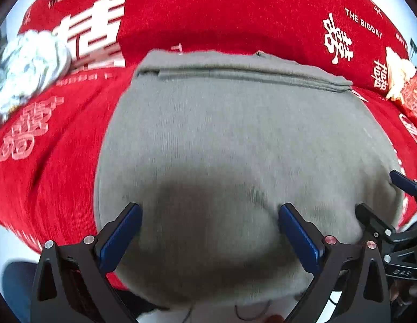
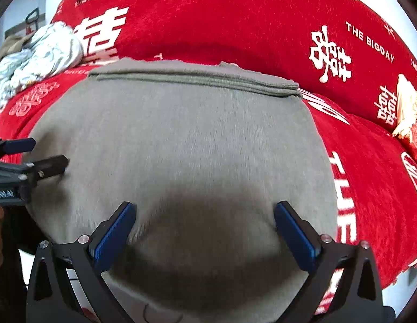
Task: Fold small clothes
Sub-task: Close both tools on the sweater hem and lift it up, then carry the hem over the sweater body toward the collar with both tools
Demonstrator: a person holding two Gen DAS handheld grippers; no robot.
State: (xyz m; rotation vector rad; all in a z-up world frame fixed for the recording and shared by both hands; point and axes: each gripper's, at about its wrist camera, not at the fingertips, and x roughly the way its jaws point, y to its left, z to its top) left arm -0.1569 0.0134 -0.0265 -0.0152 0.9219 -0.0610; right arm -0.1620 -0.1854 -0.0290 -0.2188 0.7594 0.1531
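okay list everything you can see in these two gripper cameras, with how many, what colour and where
grey garment: one, grey, spread flat mid-frame on the cloth, folded band at its far edge
red cloth: one, red with white lettering, under and around the garment
crumpled fabric: one pile, white and pale blue, far left on the cloth
cream object: one, cream, far right edge; too unclear to identify
left gripper: one, black with blue pads, open, over the garment's near part
right gripper: one, black with blue pads, open, over the garment's near part
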